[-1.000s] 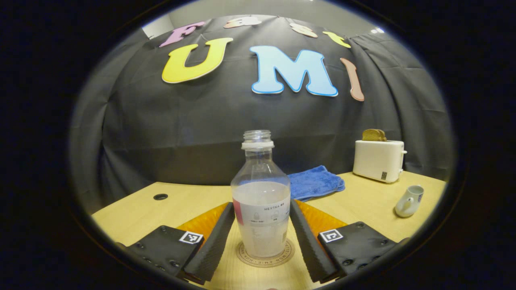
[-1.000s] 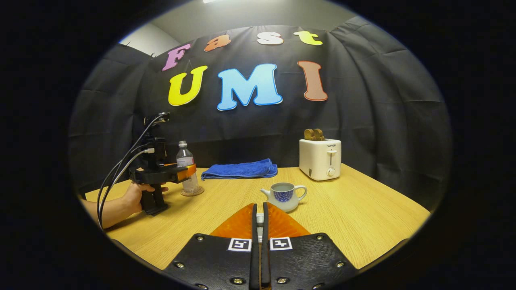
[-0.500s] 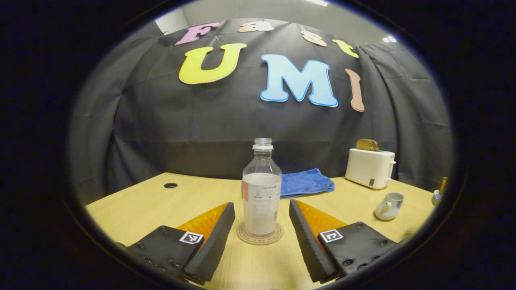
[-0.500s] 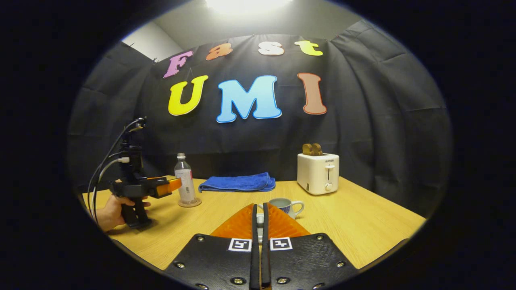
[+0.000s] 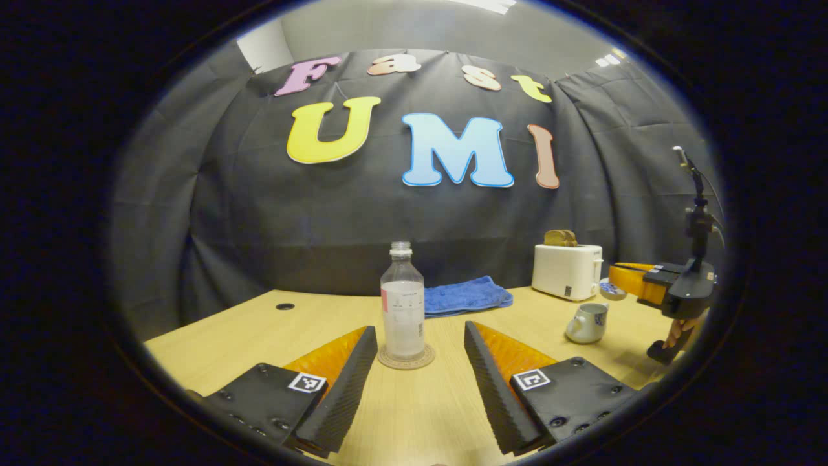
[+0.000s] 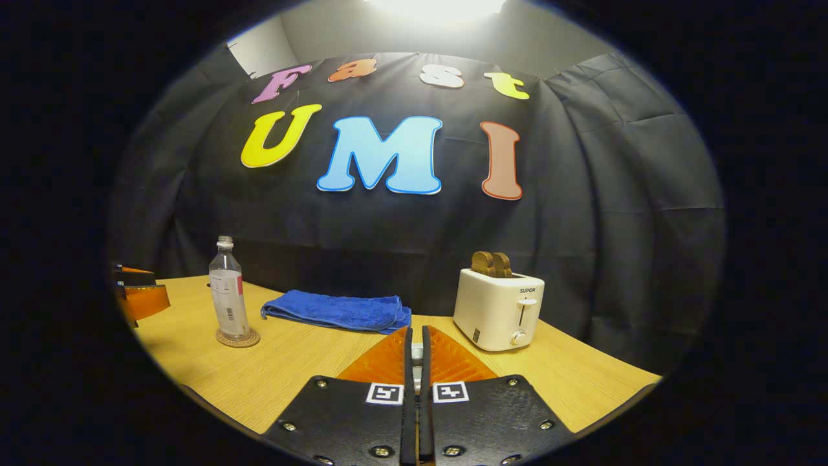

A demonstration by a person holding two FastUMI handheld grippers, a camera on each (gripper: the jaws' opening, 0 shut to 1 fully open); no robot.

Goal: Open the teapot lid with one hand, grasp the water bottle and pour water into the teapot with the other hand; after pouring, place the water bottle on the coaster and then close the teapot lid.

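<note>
Your left gripper (image 5: 420, 336) is spread wide and empty, with the water bottle (image 5: 402, 309) upright on its coaster (image 5: 405, 358) at 12 o'clock ahead of it. Your right gripper (image 6: 417, 340) is pinched on the teapot lid (image 6: 418, 353), while the open teapot (image 5: 587, 322) sits at 3 o'clock in the left gripper view.

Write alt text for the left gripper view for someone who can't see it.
A capless water bottle stands on a round coaster on a wooden table, ahead of the open left tool. Farther right are a blue towel, a toaster, the lidless teapot and the right tool.
</note>
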